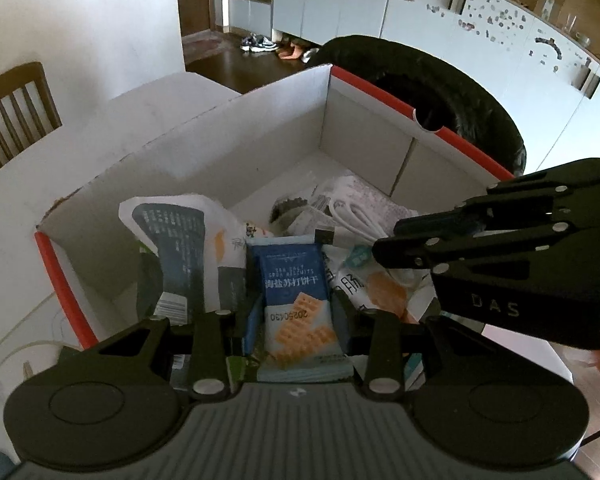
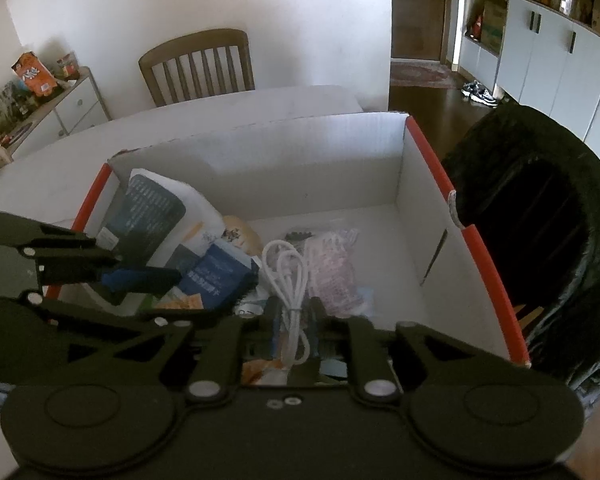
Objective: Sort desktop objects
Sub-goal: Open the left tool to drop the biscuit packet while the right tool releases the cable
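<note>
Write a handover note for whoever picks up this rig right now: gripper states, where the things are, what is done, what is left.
Left gripper: shut on the blue cracker packet, held low inside the white box.
Right gripper: the coiled white cable lies between its fingers; whether the pads press on it cannot be told.
Already in the box: a large white snack bag, a pinkish packet and other small packets.
Done: these items are gathered in the box.
Left: release the cracker packet and the cable, then withdraw. Nothing else to sort shows in these views.

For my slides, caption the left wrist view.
Left gripper clamps a cracker packet over the box.
</note>
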The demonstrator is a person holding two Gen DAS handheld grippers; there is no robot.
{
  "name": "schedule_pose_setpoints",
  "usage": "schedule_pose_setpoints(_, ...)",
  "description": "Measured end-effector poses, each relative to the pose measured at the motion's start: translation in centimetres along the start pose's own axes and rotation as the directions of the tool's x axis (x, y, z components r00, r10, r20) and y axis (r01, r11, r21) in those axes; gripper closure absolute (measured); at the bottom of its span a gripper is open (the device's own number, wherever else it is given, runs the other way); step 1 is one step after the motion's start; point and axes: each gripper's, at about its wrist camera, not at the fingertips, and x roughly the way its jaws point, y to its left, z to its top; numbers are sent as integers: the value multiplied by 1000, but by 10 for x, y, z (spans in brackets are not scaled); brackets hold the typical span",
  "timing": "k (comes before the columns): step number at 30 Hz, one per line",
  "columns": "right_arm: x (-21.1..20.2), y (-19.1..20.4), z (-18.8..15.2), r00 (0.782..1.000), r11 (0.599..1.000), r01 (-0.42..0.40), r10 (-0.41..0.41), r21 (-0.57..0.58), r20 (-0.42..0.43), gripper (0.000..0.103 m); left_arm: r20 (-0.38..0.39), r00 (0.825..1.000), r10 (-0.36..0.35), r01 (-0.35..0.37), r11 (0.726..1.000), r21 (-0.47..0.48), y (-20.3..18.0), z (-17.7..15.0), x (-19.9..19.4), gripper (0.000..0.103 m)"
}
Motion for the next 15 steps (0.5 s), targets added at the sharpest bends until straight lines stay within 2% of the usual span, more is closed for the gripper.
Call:
schedule_pose_setpoints(3,-2,-2,1,1000,1000,-6,6,8,-1,82,-9,1000,-8,8,1000,-2,0,0,-1,61)
schedule_pose_setpoints(7,-9,-4,-1,1000,1000,-17,17,17,0,79,12,999,-32,32,999,-16,0,-2,-8,35)
schedule_pose_setpoints(15,-25,-3,-3,998,998,-58,58,30,9,68,45,997,-57,58,998,-35,1,-11,-29,35)
